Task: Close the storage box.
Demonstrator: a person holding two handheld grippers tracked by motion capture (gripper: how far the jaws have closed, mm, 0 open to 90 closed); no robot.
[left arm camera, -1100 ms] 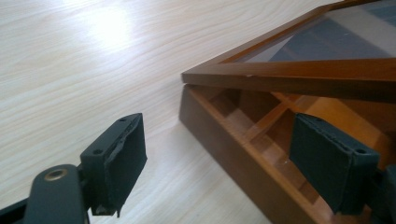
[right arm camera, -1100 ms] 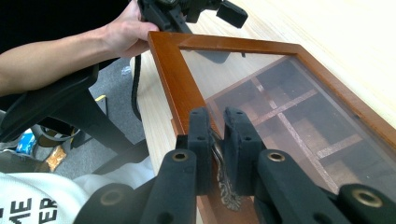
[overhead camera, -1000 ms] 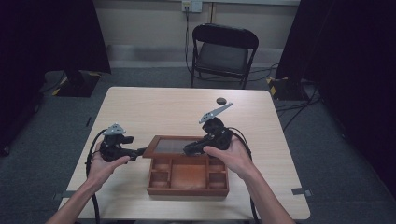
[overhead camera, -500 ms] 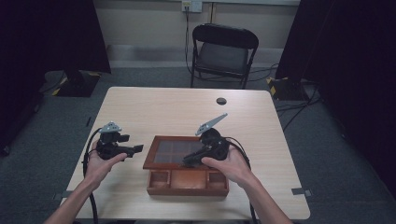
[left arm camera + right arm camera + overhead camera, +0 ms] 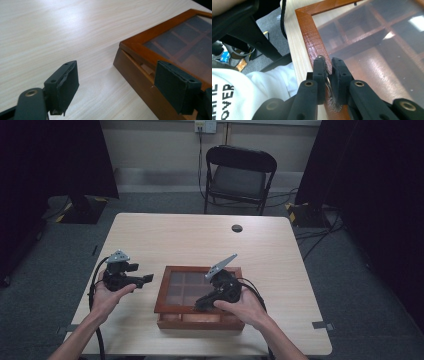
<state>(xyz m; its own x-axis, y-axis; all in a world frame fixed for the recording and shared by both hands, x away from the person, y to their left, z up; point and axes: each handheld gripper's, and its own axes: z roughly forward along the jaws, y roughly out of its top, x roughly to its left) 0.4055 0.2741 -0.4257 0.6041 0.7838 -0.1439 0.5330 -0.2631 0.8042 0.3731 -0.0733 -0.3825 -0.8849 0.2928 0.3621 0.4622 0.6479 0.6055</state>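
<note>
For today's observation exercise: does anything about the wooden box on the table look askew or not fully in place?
Yes. The box's glass lid is not fully shut: a gap shows at its corner, while the right gripper pinches the lid's metal ring.

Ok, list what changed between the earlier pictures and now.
The glass lid of the wooden box has swung down: a second ago the compartments lay open, now the lid sits almost shut over them. The right gripper, shut on the lid's small metal ring, came down and toward the person with it. The left gripper stayed beside the box, jaws open and narrowing slightly around nothing. Box, table and chair are unmoved.
</note>
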